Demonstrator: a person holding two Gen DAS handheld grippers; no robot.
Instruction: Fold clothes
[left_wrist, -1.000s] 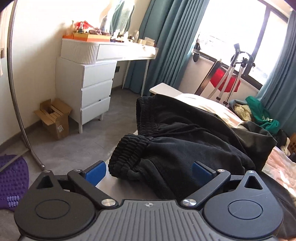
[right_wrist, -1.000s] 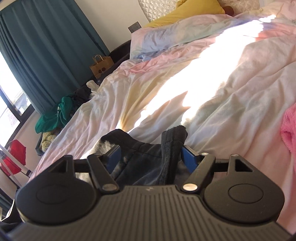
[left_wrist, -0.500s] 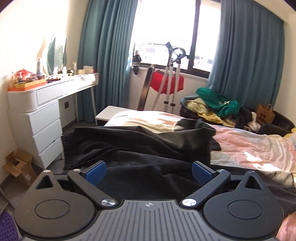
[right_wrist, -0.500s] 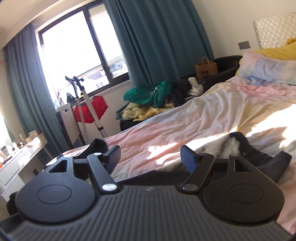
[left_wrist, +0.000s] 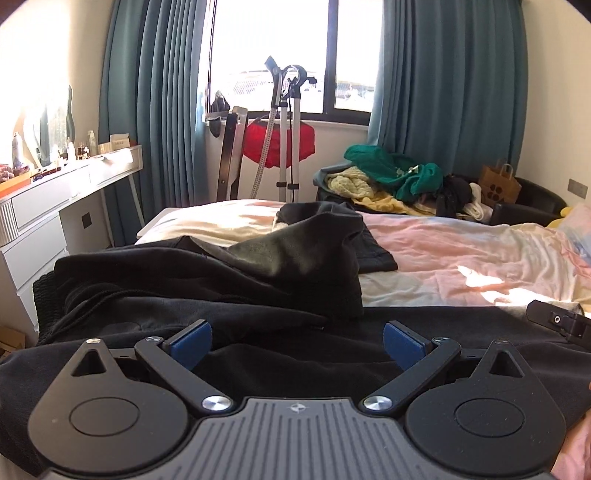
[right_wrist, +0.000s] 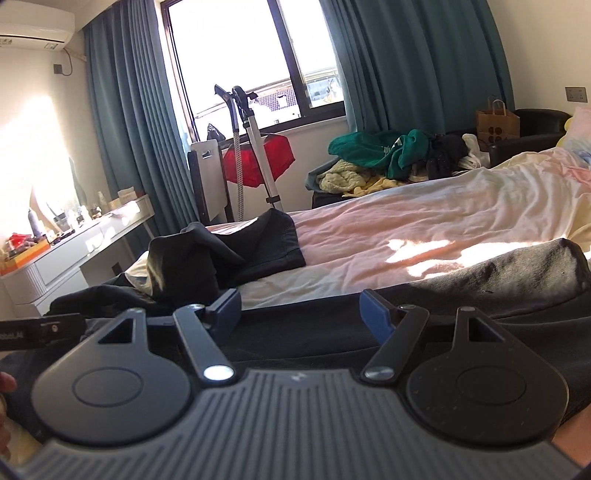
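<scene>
the bed (left_wrist: 461, 254) takes up most of the room, and everything here sits relative to it. the black garment (left_wrist: 229, 280) lies across the near edge of the bed, a long dark band running side to side, with one part flopped up into a rumpled peak toward the window side of the bed. it looks only partly folded: the near band lies fairly flat, but that raised part is loose and creased, so i would say the smoothing and the remaining folds are left to do. beyond the far side of the bed a pile of other clothes (right_wrist: 391, 155) waits, apparently untouched.

the left gripper (left_wrist: 297, 341) is held low and level over the garment at the bed's near edge, its blue fingers (left_wrist: 190, 341) spread wide with nothing between them. the right gripper (right_wrist: 300, 314) hangs beside it, also level, its fingers (right_wrist: 375, 314) parted and empty above the cloth.
</scene>
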